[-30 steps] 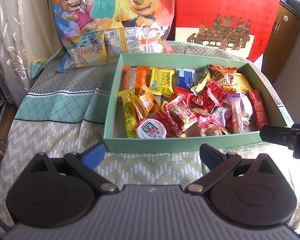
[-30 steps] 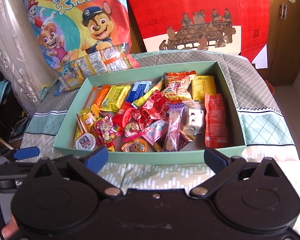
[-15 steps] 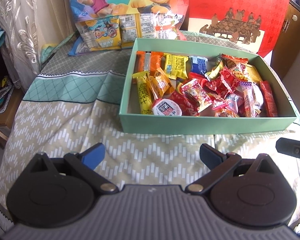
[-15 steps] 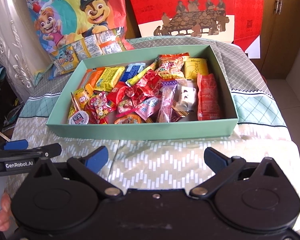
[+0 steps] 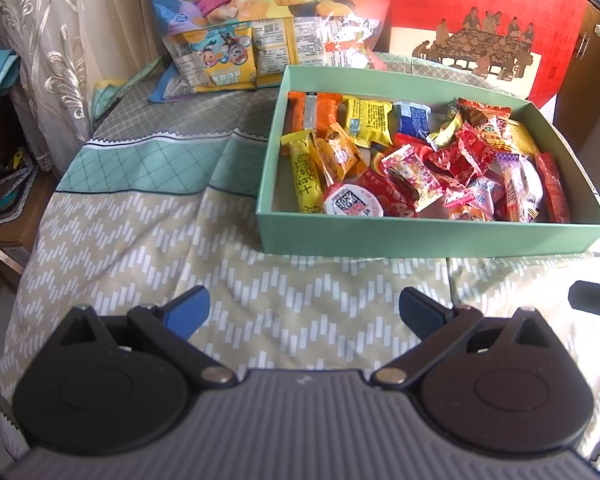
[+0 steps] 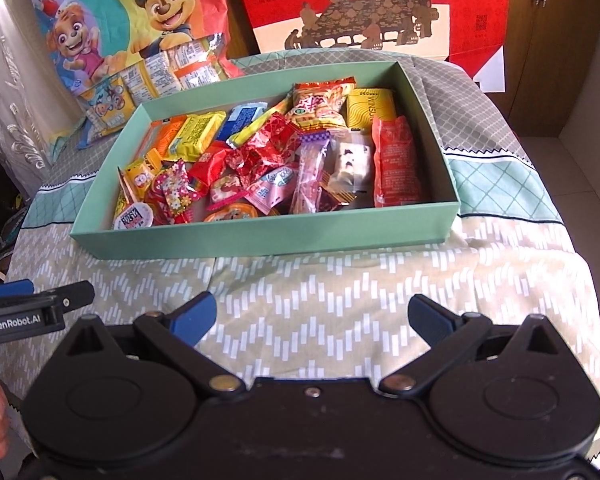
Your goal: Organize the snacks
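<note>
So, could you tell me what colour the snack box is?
Pale mint green box, clearest in the right wrist view.

Open pale-green box [image 6: 260, 236] sat flat on the patterned cloth, lidless, heaped with wrapped snacks [image 6: 260, 160]. Orange and yellow bars lay along the far left; a long red packet [image 6: 394, 160] lay lengthwise against the right wall. A round sealed jelly cup [image 5: 352, 205] rested in the near left corner, beside a yellow stick [image 5: 306, 172].
</note>
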A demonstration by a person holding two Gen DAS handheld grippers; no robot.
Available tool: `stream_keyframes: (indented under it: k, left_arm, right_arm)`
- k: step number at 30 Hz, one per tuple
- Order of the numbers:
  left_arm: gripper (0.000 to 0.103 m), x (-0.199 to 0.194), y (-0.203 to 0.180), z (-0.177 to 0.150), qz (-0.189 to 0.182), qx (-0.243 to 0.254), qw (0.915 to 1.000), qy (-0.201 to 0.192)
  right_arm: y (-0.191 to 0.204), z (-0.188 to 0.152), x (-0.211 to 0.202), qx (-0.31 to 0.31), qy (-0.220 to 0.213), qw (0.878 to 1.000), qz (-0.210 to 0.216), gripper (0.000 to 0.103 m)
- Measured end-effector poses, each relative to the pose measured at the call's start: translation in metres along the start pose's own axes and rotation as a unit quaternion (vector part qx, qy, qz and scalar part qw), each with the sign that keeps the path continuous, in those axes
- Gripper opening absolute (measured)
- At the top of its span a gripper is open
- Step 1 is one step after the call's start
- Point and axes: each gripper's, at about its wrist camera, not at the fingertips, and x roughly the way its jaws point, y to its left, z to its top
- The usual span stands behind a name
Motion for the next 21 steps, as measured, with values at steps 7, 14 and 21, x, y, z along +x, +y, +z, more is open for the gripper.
stream_keyframes:
  k: [7, 14, 21]
  left_arm:
    - [0.103, 0.0003, 0.0002, 0.0005, -0.001, 0.001, 1.0000, 0.001]
    - [0.103, 0.0016, 0.0019, 0.0025, 0.000, -0.003, 1.0000, 0.003]
    - [0.103, 0.0021, 0.0035, 0.0042, -0.001, -0.004, 1.0000, 0.004]
  right_arm:
    - [0.0013, 0.0019, 0.0013, -0.005, 0.004, 1.000, -0.002, 0.103]
    - [0.0011, 0.0034, 0.0033, -0.007, 0.008, 1.000, -0.005, 0.103]
    - [-0.0001, 0.0060, 0.0059, -0.011, 0.012, 1.000, -0.006, 0.103]
